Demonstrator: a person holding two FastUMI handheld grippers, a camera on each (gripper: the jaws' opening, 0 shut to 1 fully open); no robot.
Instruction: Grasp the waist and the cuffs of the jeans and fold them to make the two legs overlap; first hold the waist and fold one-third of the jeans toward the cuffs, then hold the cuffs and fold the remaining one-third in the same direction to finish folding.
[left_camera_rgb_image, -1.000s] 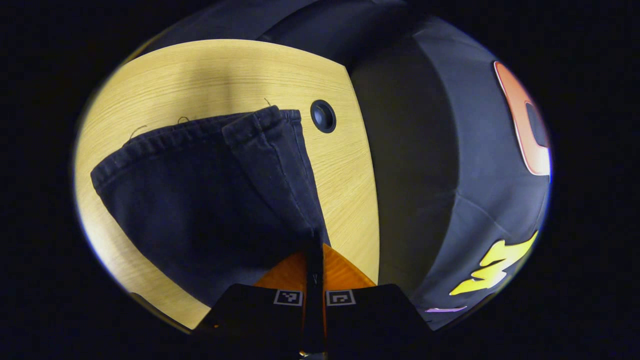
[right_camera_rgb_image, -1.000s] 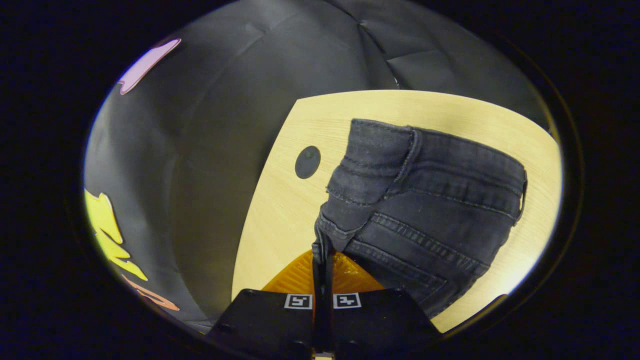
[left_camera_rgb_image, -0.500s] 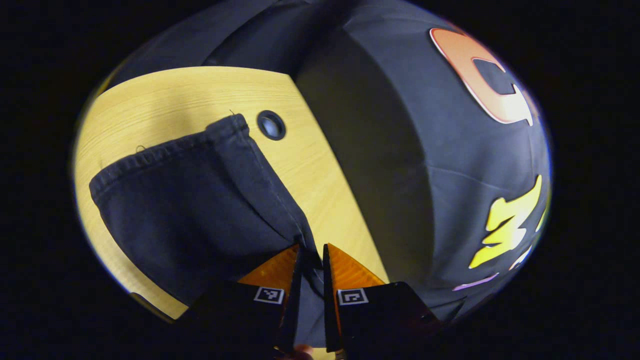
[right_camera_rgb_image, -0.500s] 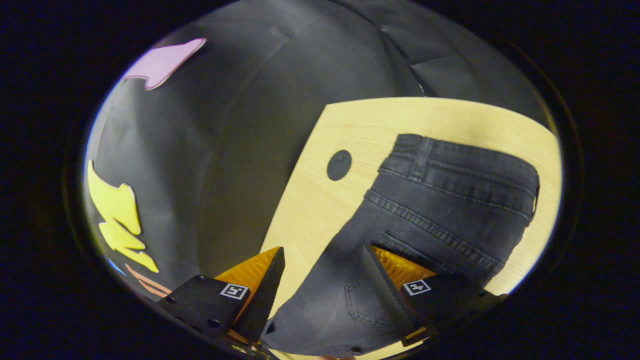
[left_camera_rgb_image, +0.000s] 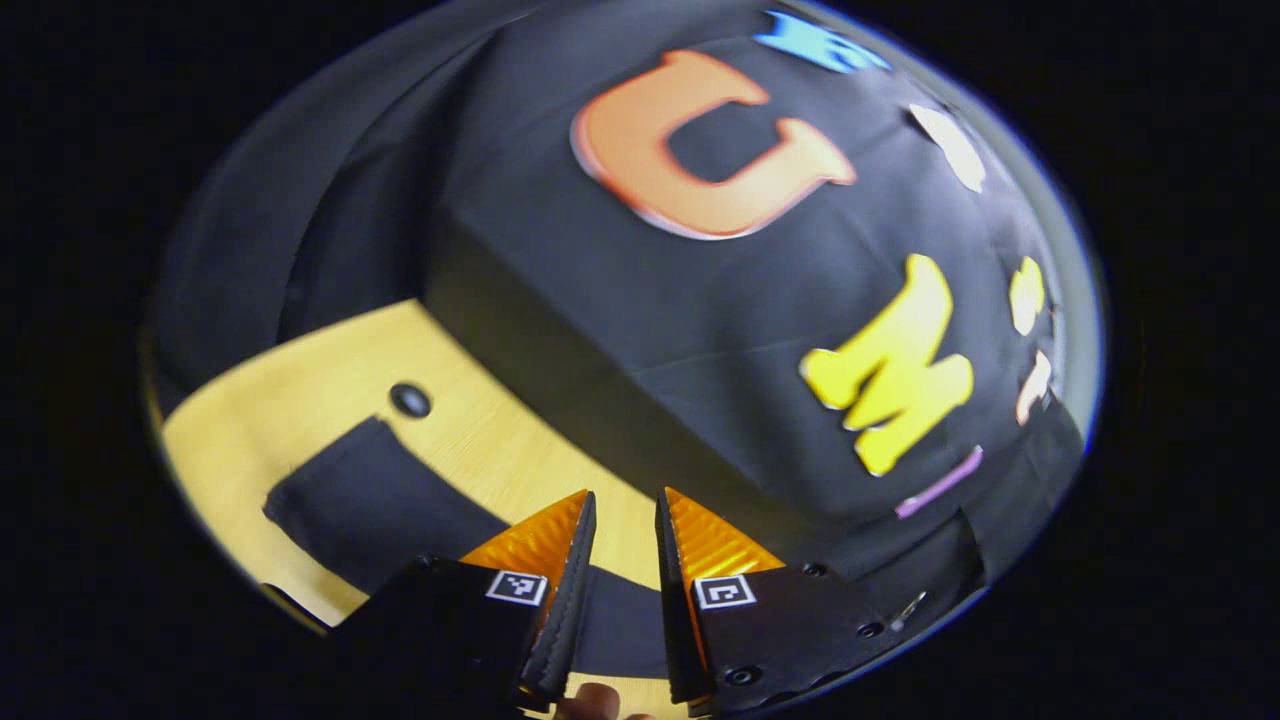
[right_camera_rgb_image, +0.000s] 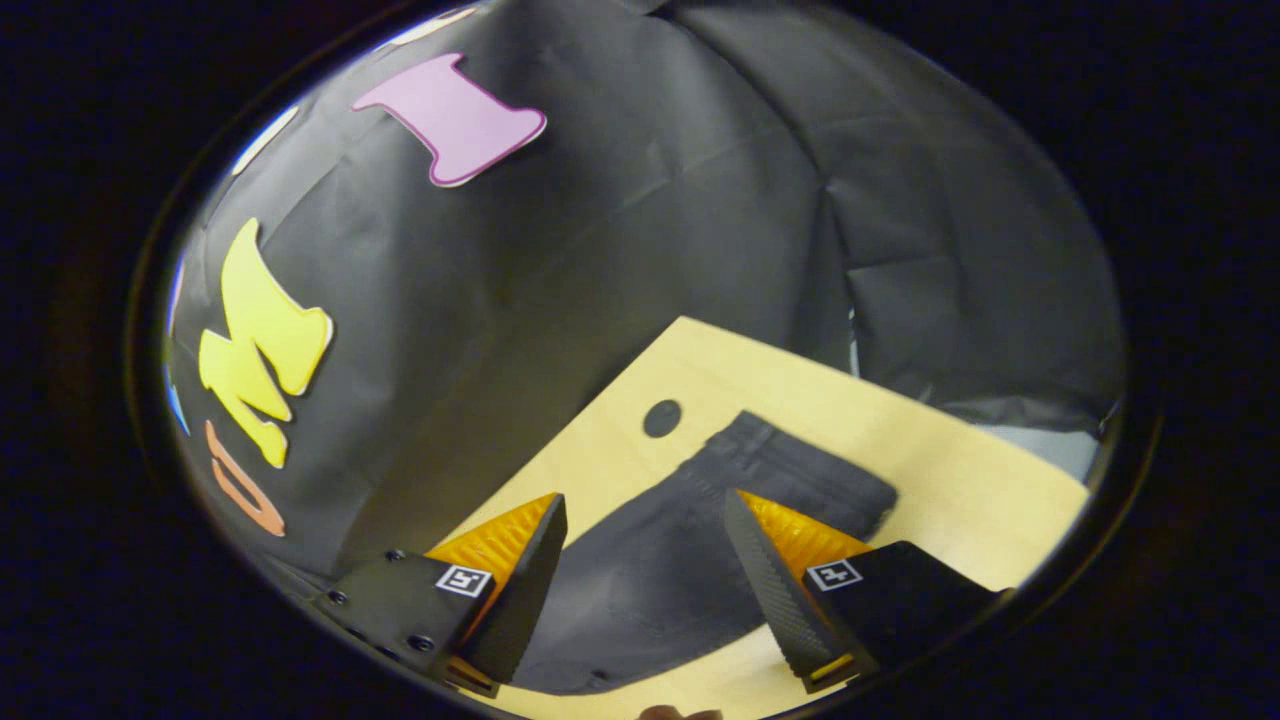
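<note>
The dark jeans lie flat on the light wooden table. In the left gripper view their cuff end (left_camera_rgb_image: 365, 500) stretches across the lower left, and the cloth runs on below my left gripper (left_camera_rgb_image: 622, 505). That gripper hovers above it, open by a narrow gap, with nothing between its orange fingers (left_camera_rgb_image: 545, 540). In the right gripper view the waist end (right_camera_rgb_image: 790, 470) rests on the table beyond my right gripper (right_camera_rgb_image: 643, 498). It stands wide open above the denim, its fingers (right_camera_rgb_image: 790, 535) apart from the cloth.
A round dark hole (left_camera_rgb_image: 410, 400) sits in the table (left_camera_rgb_image: 300, 390) just past the cuffs; the hole (right_camera_rgb_image: 662, 417) also lies near the waist end. The table's edge (right_camera_rgb_image: 560, 440) runs close beside the jeans, with the black booth wall beyond. A person's fingertip (left_camera_rgb_image: 590, 695) peeks below the left gripper.
Both grippers, shut on the jeans one second ago, have opened and let go. They have since risen and tilted up toward the wall, and the jeans now lie flat and look smaller.
</note>
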